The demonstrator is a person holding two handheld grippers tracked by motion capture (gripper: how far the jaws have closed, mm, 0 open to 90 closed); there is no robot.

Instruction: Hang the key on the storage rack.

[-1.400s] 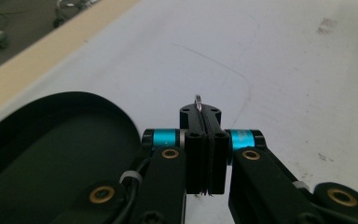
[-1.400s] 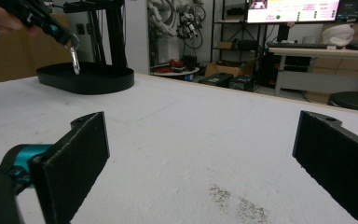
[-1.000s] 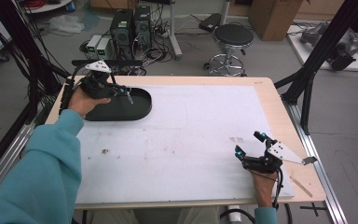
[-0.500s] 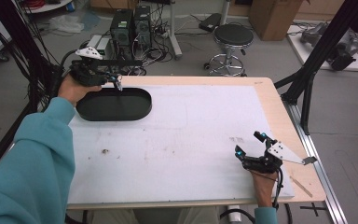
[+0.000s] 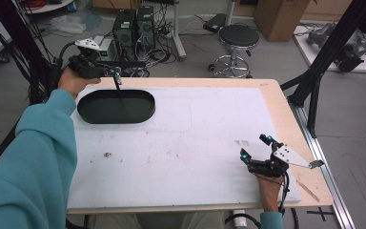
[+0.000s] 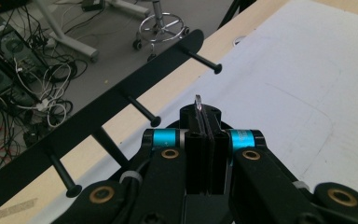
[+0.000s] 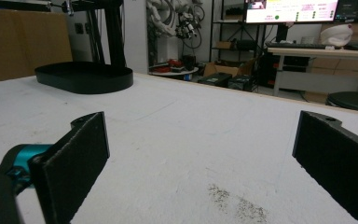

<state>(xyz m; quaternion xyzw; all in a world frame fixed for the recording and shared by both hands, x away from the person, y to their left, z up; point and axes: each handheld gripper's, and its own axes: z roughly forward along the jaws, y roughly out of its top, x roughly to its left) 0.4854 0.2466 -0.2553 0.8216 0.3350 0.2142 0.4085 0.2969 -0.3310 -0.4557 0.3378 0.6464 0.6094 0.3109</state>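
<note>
The left gripper [image 5: 106, 70] hangs over the table's [image 5: 271, 95] far left edge, jaws pinching the top edge of a black peg rack [image 6: 121, 105] — a long strip with pegs, held level above the oval black tray [image 5: 116, 106]. The tray sits near the far-left corner. The right gripper [image 5: 256, 151] rests near the front right edge, jaws spread — open white mat [image 5: 190, 138] between them.
</note>
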